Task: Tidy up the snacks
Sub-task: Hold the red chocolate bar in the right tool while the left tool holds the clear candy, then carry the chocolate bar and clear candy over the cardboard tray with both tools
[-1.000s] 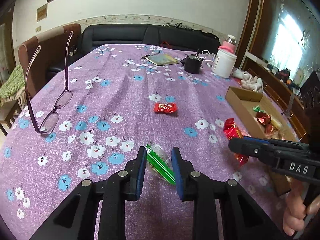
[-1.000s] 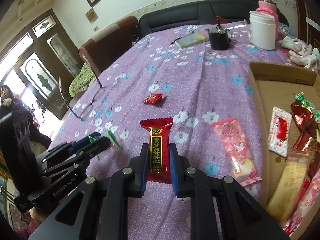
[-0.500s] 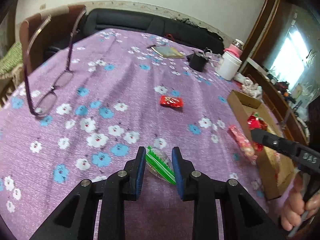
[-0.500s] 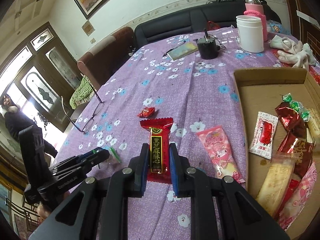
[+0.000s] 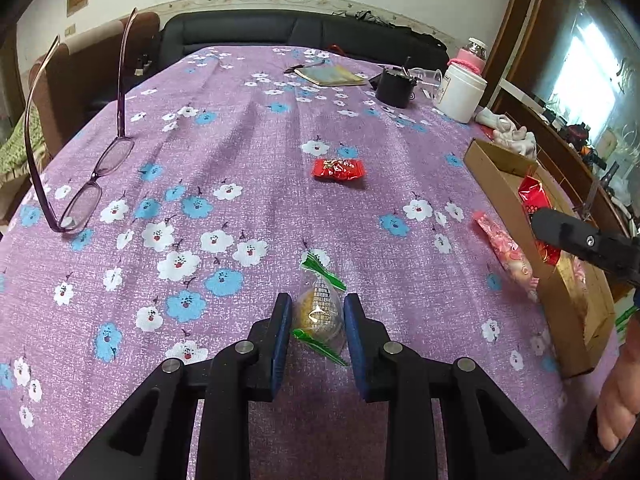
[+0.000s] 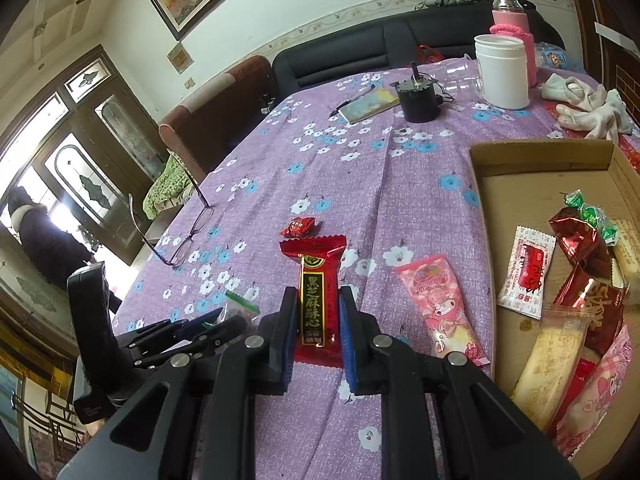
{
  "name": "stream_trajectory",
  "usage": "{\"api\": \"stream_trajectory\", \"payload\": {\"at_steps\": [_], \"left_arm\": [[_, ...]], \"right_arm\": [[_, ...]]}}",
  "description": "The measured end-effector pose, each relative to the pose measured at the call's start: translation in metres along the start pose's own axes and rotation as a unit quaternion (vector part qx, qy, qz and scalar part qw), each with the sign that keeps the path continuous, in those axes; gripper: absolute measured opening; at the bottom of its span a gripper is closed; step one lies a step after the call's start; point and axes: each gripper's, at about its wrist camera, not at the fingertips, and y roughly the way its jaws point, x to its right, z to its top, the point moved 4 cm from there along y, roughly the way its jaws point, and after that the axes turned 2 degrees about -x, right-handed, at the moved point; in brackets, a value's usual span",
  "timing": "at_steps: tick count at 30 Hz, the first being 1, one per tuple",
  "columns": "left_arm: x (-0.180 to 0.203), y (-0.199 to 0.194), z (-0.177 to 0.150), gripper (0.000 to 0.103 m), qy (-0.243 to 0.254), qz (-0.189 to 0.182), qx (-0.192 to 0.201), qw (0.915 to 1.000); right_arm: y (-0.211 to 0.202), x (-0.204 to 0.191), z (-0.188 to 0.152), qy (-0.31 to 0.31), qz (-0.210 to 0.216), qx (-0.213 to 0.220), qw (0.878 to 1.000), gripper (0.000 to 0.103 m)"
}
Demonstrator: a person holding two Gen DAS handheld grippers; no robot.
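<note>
Two snacks are already in your tongs. The left gripper [image 5: 316, 320] is closed on a small round cake [image 5: 319, 312] in a clear wrapper with green ends, just above the purple flowered tablecloth [image 5: 240, 152]. The right gripper [image 6: 319, 320] is closed on a flat red bar [image 6: 316, 300] with a black and gold label, held by its lower half.

Both look very light. The cake seems soft and its film is slippery, so I think you should press only gently on the middle. The bar looks stiffer, but its foil is smooth and may slide.

A little farther, a pink packet [image 6: 440, 304] lies flat just beside the cardboard box [image 6: 540, 152], soft and glossy; take it across its middle. The box is shallow and already holds several wrappers. Farther on the cloth lies one small red candy [image 5: 338, 169], crinkled, with twisted ends.
</note>
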Motion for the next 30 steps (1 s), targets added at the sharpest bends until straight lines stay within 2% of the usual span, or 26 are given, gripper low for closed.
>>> {"api": "stream_trajectory", "payload": {"at_steps": [7, 11, 17, 24, 30], "left_arm": [[0.003, -0.005, 0.001, 0.026, -0.001, 0.005, 0.014, 0.9999], [0.006, -0.015, 0.004, 0.026, -0.006, -0.004, 0.025, 0.9997], [0.026, -0.028, 0.013, 0.026, 0.014, -0.003, 0.042, 0.999], [0.067, -0.037, 0.03, 0.026, 0.048, -0.013, 0.055, 0.9972], [0.121, -0.039, 0.048, 0.026, 0.078, -0.057, 0.054, 0.9939]], "right_arm": [[-0.006, 0.002, 0.002, 0.004, -0.001, 0.01, 1.0, 0.018], [-0.015, 0.01, 0.008, 0.013, -0.003, 0.022, 1.0, 0.018], [-0.024, 0.025, 0.014, 0.032, -0.003, 0.033, 0.999, 0.018], [-0.042, 0.038, 0.022, 0.048, -0.011, 0.054, 0.997, 0.018], [-0.074, 0.079, 0.033, 0.096, -0.029, 0.086, 0.991, 0.018]]}}
